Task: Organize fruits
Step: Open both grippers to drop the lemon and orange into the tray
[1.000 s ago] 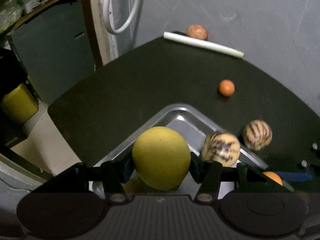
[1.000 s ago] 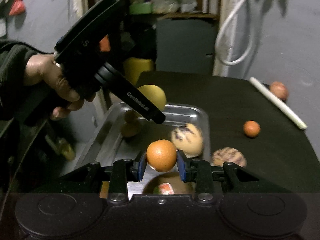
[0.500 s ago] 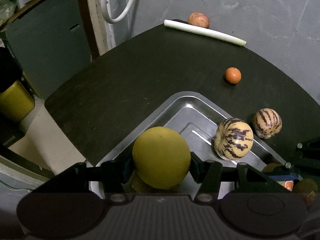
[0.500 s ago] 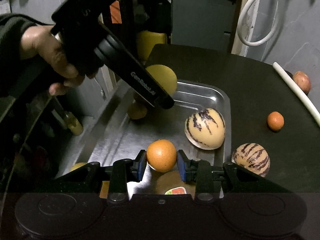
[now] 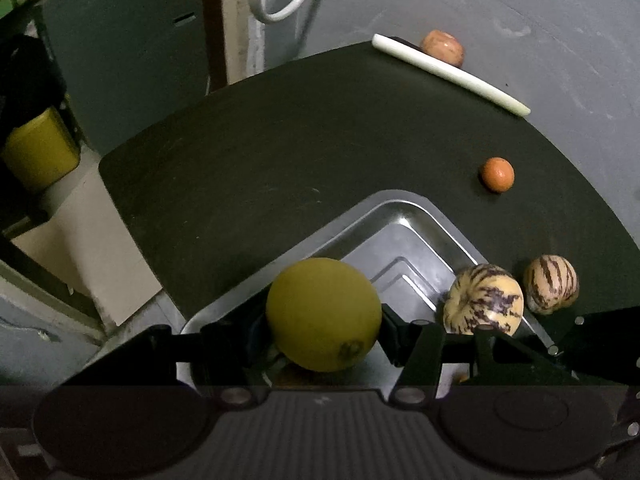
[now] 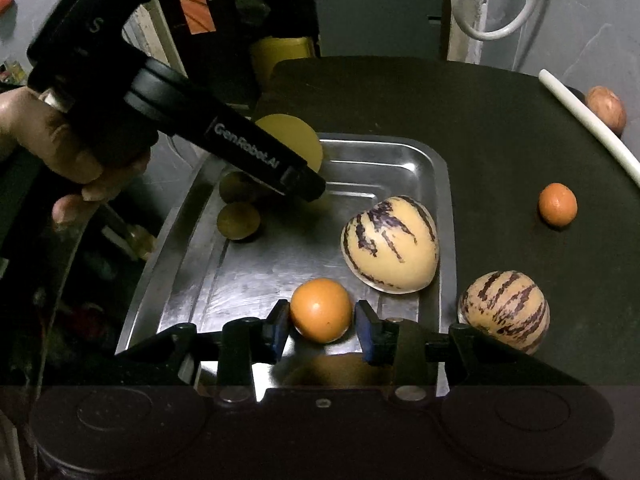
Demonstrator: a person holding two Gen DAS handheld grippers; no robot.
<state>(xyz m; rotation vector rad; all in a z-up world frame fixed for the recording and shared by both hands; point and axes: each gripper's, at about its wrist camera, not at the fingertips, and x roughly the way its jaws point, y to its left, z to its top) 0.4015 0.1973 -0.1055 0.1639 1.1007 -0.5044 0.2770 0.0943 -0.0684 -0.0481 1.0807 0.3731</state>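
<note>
The right hand-held gripper (image 6: 322, 326) was letting go: its jaws were opening around the orange (image 6: 321, 310), with a thin gap showing at each blue pad, and the fruit looked to be resting low over the floor of the metal tray (image 6: 442, 184). To finish this release well, the jaws probably needed to spread evenly and clear of the fruit before the tool lifted straight away, since a round orange on smooth steel would roll at the slightest nudge. The large striped melon (image 6: 390, 244) lay just beyond it in the tray, so a sideways withdrawal risked bumping it.

The left hand-held gripper (image 5: 322, 320) was clenched on the yellow round fruit (image 5: 323, 314), gripping it at its widest part above the tray's near corner. In the right wrist view that tool reached in over the tray's far left end, where two small brownish fruits (image 6: 238, 220) already sat. Lowering the yellow fruit beside them, not onto them, seemed the sensible placement.

The orange was smooth, glossy and evenly coloured. The yellow fruit was matte, with a dark scar near its underside. Out on the dark surface (image 5: 280, 140) remained a second striped melon (image 5: 551, 284) just outside the tray's rim, a small orange fruit (image 5: 497, 174), and farther off a reddish fruit (image 5: 442, 48) behind a white stick (image 5: 448, 74).
</note>
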